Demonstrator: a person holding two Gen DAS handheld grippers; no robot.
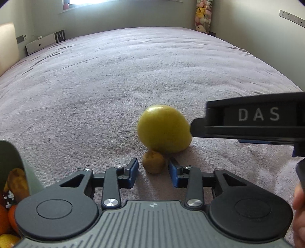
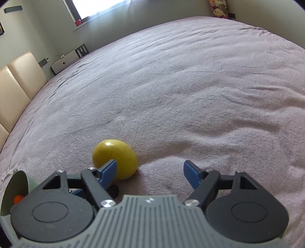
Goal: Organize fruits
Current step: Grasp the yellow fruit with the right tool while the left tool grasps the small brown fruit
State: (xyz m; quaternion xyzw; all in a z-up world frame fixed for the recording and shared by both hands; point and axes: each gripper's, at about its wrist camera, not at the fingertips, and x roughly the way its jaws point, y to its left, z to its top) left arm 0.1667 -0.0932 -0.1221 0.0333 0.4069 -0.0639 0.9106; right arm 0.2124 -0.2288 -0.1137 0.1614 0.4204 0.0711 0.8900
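Note:
A large yellow-green fruit (image 1: 164, 128) lies on the purple bedspread (image 1: 133, 72). A small brownish-yellow fruit (image 1: 153, 162) lies just in front of it. My left gripper (image 1: 153, 172) is open, its blue pads on either side of the small fruit, not touching it. My right gripper (image 2: 149, 171) is open and empty; the large fruit (image 2: 118, 158) sits beside and behind its left finger (image 2: 109, 171). The right gripper's body shows in the left wrist view (image 1: 253, 122), just right of the large fruit.
A green bowl (image 1: 11, 160) holding oranges and other fruit stands at the left; its rim also shows in the right wrist view (image 2: 18, 188). A cream headboard (image 2: 17, 87), a white box (image 2: 64, 61) and plush toys (image 1: 203, 15) line the bed's edges.

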